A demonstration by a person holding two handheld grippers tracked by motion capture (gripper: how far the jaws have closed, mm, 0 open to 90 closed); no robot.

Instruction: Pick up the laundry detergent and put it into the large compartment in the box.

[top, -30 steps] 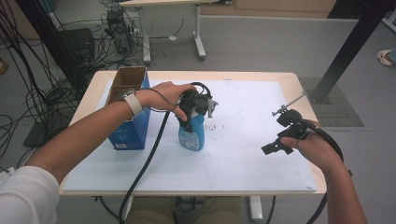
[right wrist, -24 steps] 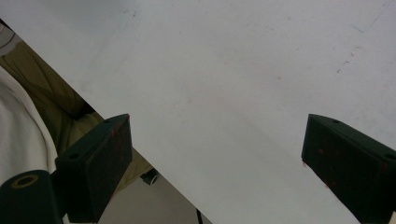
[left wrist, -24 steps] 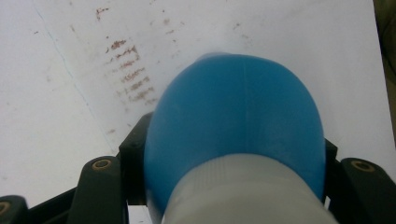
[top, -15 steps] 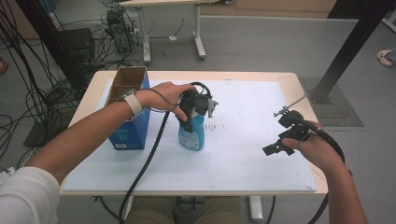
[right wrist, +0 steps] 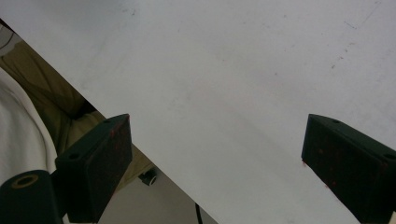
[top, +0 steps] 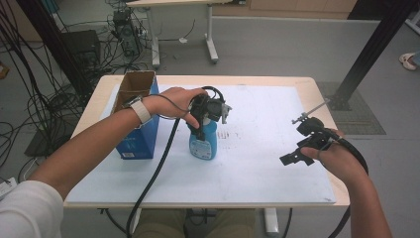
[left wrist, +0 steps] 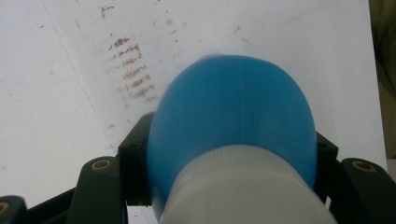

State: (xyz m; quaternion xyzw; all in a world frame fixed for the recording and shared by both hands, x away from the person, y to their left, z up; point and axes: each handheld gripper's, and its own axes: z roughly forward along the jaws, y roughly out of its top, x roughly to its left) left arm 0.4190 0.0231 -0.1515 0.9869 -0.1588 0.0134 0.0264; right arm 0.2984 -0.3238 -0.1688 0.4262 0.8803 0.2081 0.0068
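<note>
Fingers of the left gripper [top: 202, 128] clamp one blue bottle [top: 203, 141]; right gripper [top: 297, 154] fingers apart; seemingly one box [top: 132, 119].

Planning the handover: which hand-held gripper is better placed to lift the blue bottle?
Left. The left hand-held gripper is clamped on the blue bottle; the right hand-held gripper is open, apart, over bare table.

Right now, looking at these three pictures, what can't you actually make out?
- Blue bottle: label print too small in the high view; in the left gripper view its cap leaves the bottom edge, blurred.
- Open cardboard box: inside hidden by its walls and the left forearm.
- Left gripper: jaw tips hidden behind the bottle's neck, high view.
- Right gripper: partly covered by the hand.
</note>
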